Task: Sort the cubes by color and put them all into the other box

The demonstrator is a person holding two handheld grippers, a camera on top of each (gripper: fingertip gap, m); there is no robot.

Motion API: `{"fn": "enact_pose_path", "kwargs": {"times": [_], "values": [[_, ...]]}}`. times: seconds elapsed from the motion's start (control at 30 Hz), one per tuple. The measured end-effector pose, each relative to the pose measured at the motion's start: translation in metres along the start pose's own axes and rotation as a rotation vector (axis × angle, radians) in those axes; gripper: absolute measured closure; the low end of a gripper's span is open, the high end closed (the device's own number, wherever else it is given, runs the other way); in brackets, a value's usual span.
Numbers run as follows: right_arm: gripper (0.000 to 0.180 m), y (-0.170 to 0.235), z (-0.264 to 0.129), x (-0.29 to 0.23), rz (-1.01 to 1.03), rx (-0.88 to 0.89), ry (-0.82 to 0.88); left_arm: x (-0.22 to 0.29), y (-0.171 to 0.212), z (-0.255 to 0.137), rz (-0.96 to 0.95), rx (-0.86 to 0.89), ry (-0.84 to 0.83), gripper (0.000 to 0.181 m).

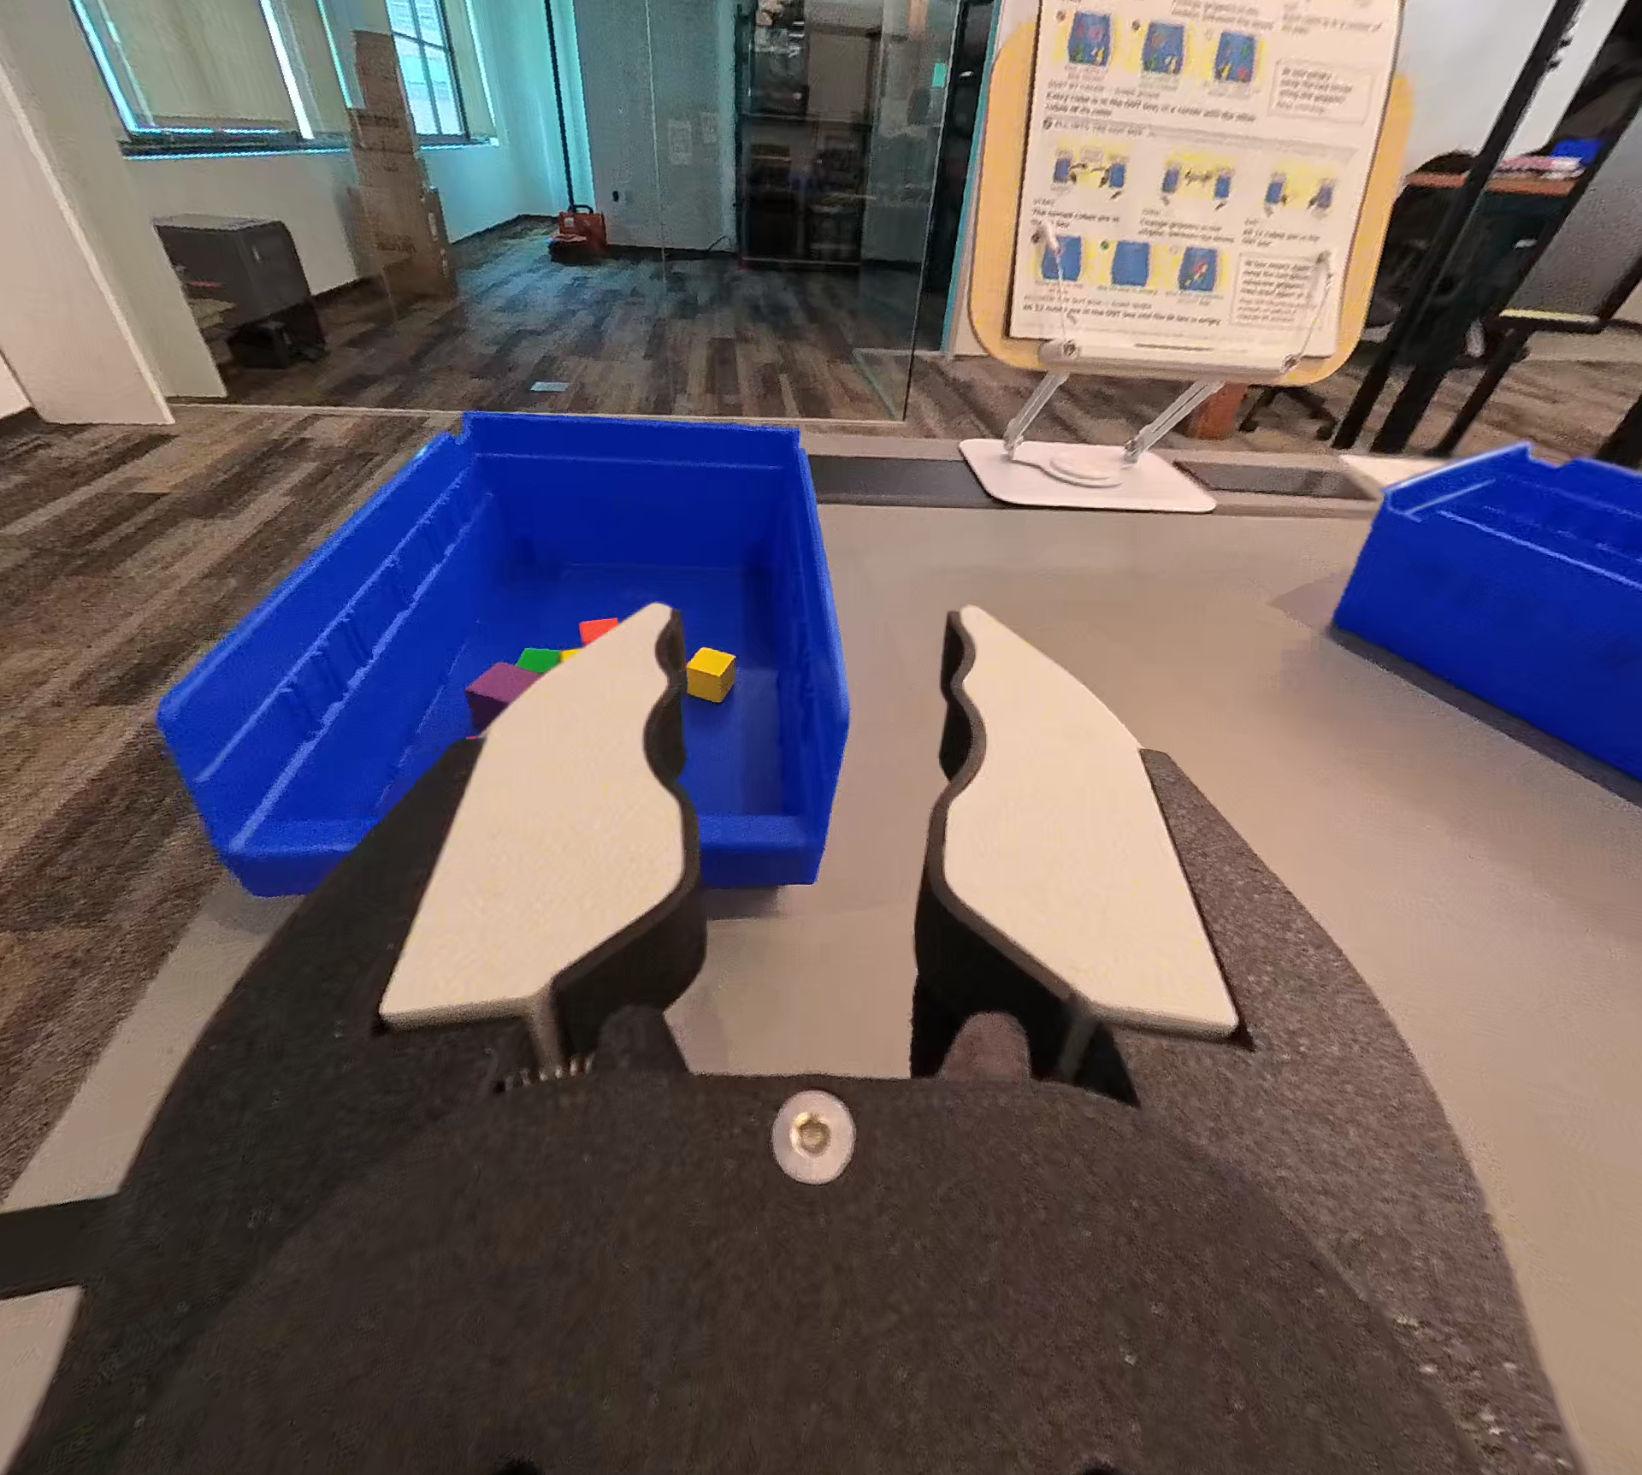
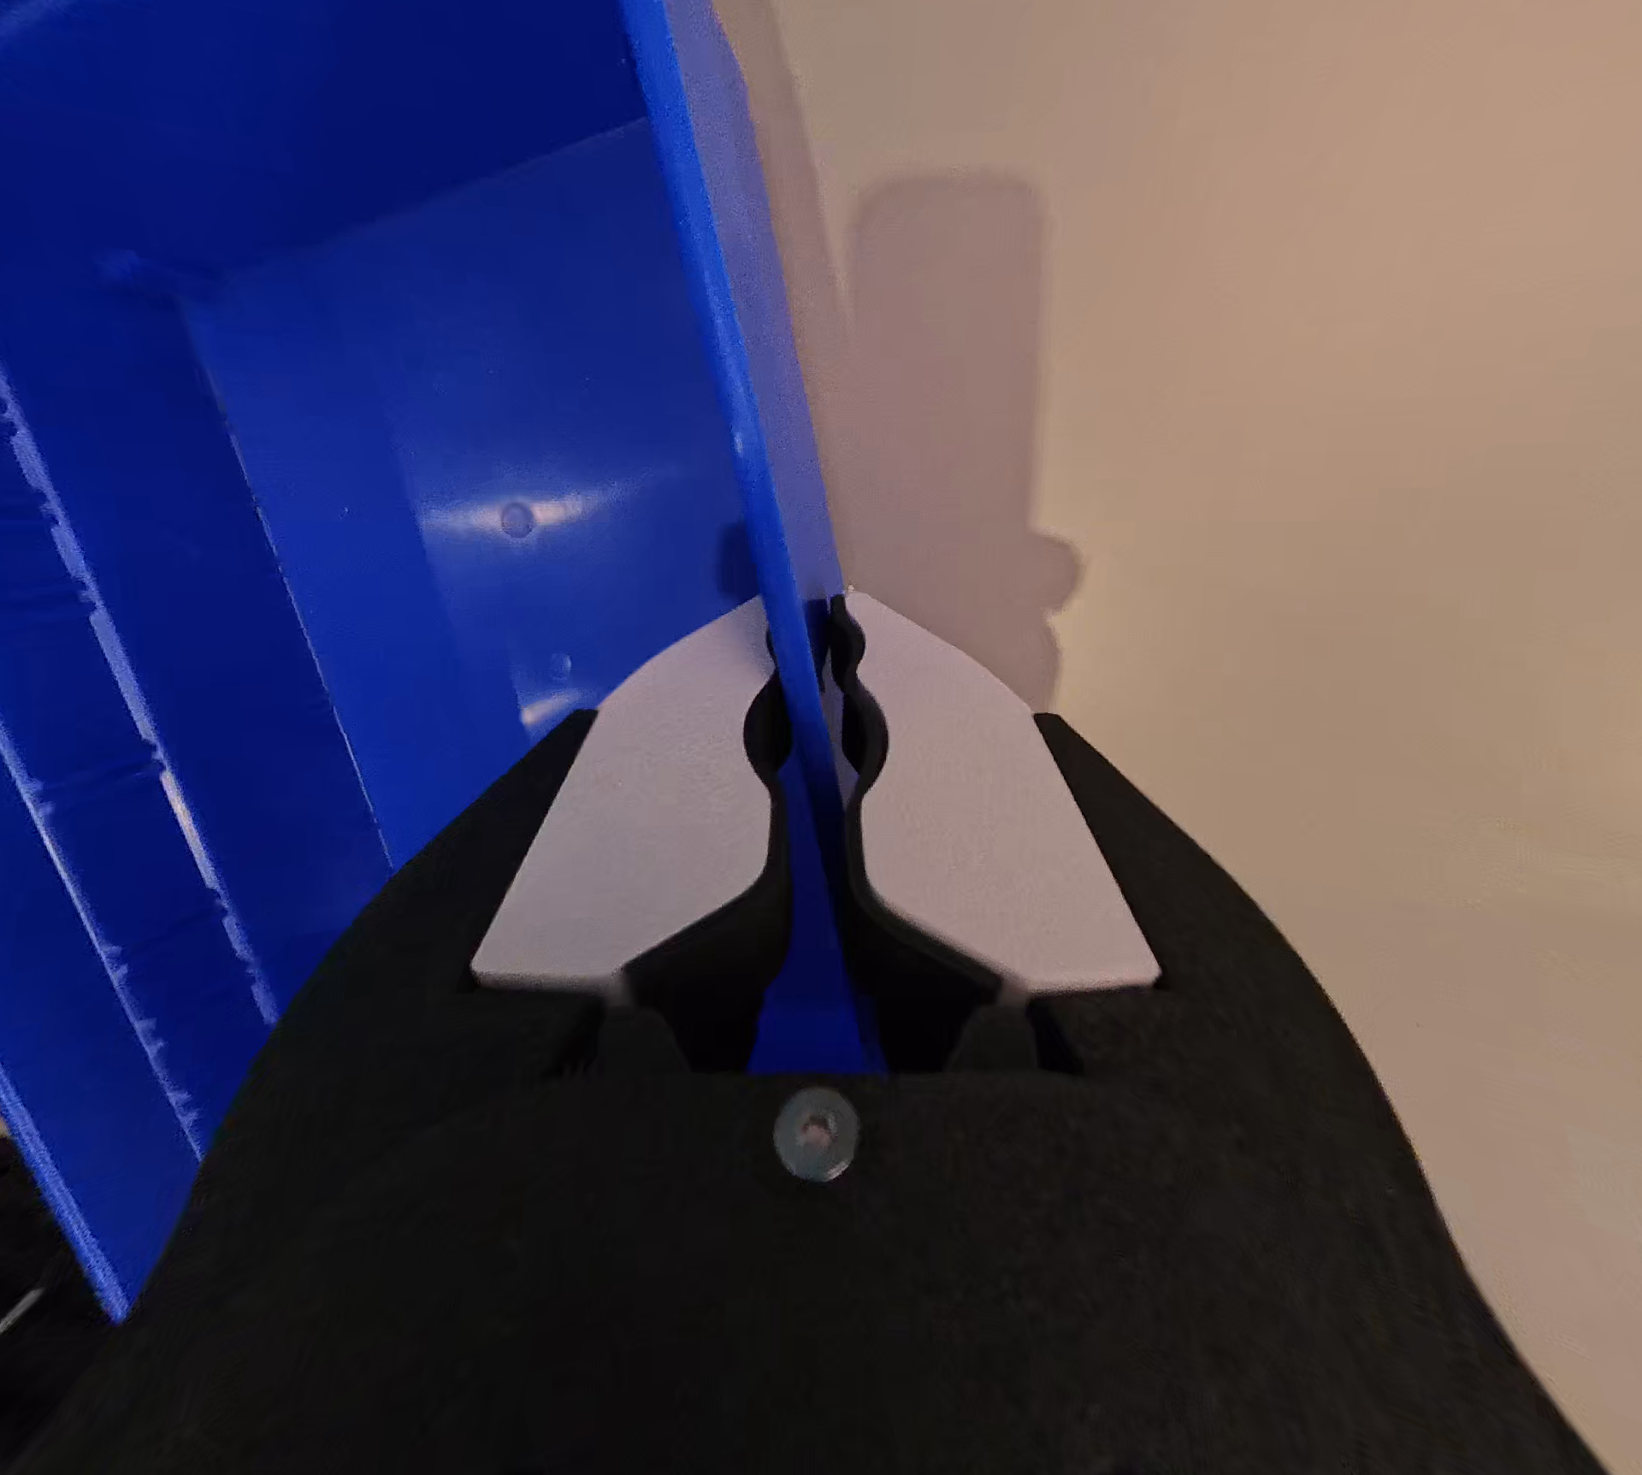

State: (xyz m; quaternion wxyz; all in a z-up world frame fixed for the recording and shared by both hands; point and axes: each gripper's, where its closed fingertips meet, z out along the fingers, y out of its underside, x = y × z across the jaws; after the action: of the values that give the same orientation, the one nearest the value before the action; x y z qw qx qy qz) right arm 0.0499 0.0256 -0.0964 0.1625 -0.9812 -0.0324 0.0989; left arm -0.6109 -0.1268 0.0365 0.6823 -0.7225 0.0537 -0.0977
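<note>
My right gripper (image 2: pixel 813 633) is pinched onto the side wall of the second blue box (image 2: pixel 355 455), one finger inside and the other outside against the wall, so the thin plastic runs straight up the gap between them. I judge that I am holding it there to steady or reposition this box as the destination, since its floor, as far as the right wrist view shows, has no cubes on it. My left gripper (image 1: pixel 813 633) hangs above the grey table (image 1: pixel 1111 722) with its fingers spread wide and nothing between them, aimed at the near right corner of the first blue box (image 1: pixel 373 633), which I read as being ready to go in for a cube. The cubes sit on that box's floor: a yellow cube (image 1: pixel 710 674) lies just past the tip of my left finger (image 1: pixel 569 802) and apart from the rest, while a purple cube (image 1: pixel 499 688), a green cube (image 1: pixel 538 659) and a red cube (image 1: pixel 597 628) cluster close together, partly hidden behind that finger. So the work lies ahead and slightly left of the left gripper's opening, below it, and the box held on the right shows at the far right edge of the left wrist view, well apart from the cubes. A printed sheet on a stand (image 1: pixel 1191 100) stands at the back of the table.
</note>
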Motion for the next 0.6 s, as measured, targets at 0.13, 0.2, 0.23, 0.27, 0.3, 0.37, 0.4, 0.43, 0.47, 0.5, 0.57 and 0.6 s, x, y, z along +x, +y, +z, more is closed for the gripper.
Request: {"fn": "enact_pose_path", "kwargs": {"times": [0.13,0.2,0.23,0.27,0.3,0.37,0.4,0.43,0.47,0.5,0.57,0.6], "values": [[0.173,0.015,-0.019,0.064,0.195,0.086,0.006,0.009,-0.006,0.000,-0.030,0.012,0.043,0.126],[0.173,0.028,-0.026,0.093,0.297,0.114,-0.015,0.013,-0.008,0.001,-0.017,0.012,0.050,0.126],[0.173,0.037,-0.030,0.107,0.330,0.118,-0.001,0.015,-0.009,0.002,-0.009,0.009,0.056,0.126],[0.173,0.045,-0.036,0.122,0.355,0.130,0.016,0.018,-0.009,0.002,-0.001,0.002,0.061,0.126],[0.173,0.052,-0.043,0.135,0.385,0.145,0.021,0.020,-0.010,0.003,0.008,-0.008,0.062,0.126],[0.172,0.065,-0.054,0.162,0.420,0.151,0.047,0.022,-0.012,0.002,0.021,-0.025,0.062,0.126],[0.173,0.073,-0.058,0.176,0.431,0.127,0.072,0.024,-0.014,0.002,0.027,-0.029,0.066,0.125],[0.173,0.080,-0.061,0.189,0.442,0.099,0.086,0.027,-0.017,0.000,0.033,-0.029,0.072,0.126],[0.173,0.086,-0.063,0.201,0.451,0.076,0.090,0.030,-0.019,-0.001,0.038,-0.026,0.079,0.126],[0.173,0.087,-0.064,0.211,0.460,0.074,0.078,0.033,-0.022,-0.002,0.042,-0.021,0.085,0.126],[0.173,0.089,-0.065,0.229,0.452,0.062,0.068,0.038,-0.026,-0.004,0.053,-0.007,0.088,0.126],[0.173,0.090,-0.066,0.236,0.443,0.054,0.063,0.041,-0.028,-0.004,0.060,0.001,0.087,0.126]]}}
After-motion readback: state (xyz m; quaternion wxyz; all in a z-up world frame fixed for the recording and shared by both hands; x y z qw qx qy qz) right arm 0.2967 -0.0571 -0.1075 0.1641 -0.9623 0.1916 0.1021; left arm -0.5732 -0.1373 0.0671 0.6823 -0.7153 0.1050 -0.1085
